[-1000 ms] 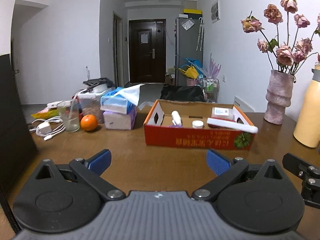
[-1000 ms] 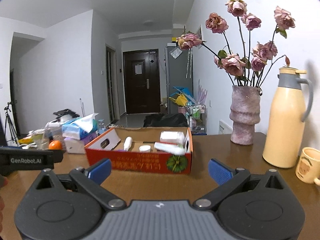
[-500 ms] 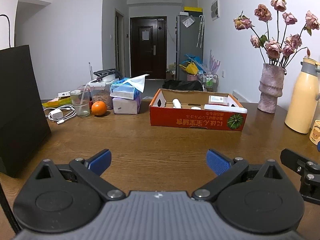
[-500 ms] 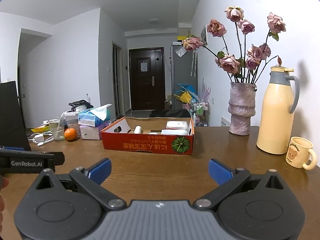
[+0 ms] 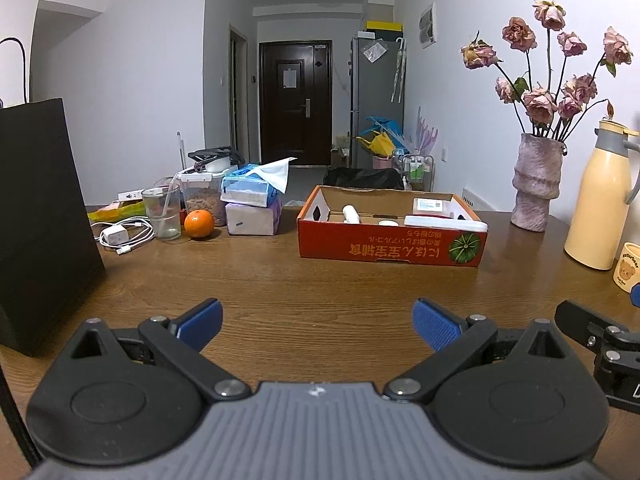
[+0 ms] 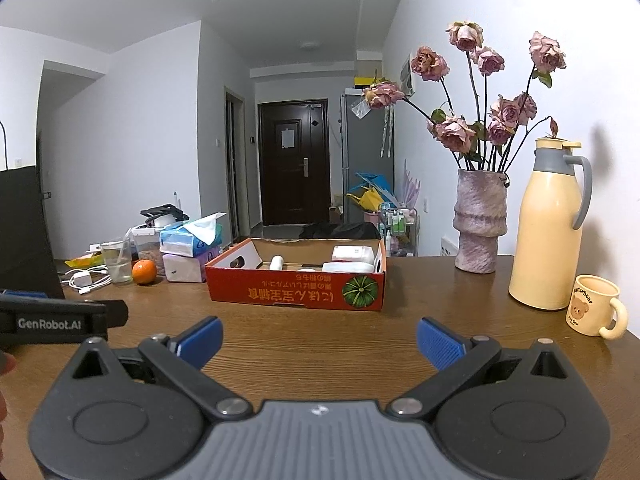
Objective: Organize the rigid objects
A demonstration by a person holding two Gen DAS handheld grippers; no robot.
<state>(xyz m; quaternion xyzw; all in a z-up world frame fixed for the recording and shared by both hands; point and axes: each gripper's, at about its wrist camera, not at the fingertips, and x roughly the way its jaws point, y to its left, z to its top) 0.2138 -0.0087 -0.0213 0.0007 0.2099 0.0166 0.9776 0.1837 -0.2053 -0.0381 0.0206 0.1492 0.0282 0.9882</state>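
Left claw (image 5: 316,322) is spread wide over the brown wooden desk (image 5: 320,288) and holds nothing. Its blue fingertips (image 5: 200,322) look bumpy, like rubber. Far ahead of it, a bit to the right, sits the red cardboard box (image 5: 390,246), well apart from the claw. Inside the box lie a white tube (image 5: 351,214), a small round white lid (image 5: 388,223), a long flat white case (image 5: 446,224) and a white packet (image 5: 430,205). Ahead to the left are a round orange (image 5: 199,223), a clear glass (image 5: 162,213), a white charger with its cable (image 5: 120,236) and stacked tissue packs (image 5: 252,206). A tall black paper bag (image 5: 40,216) stands close on the left.

Right claw (image 6: 319,342) is spread wide too, with nothing between its blue fingertips (image 6: 438,344). The same red box (image 6: 296,290) sits straight ahead of it, apart from the claw, and the white things show inside. To the right stand a rough pinkish vase (image 6: 480,222) full of dried roses (image 6: 480,92), a smooth yellow jug (image 6: 554,228) with a grey top, and a small yellow mug (image 6: 592,310) with a bear on it. Part of the left claw's black body (image 6: 60,322) pokes in from the left.
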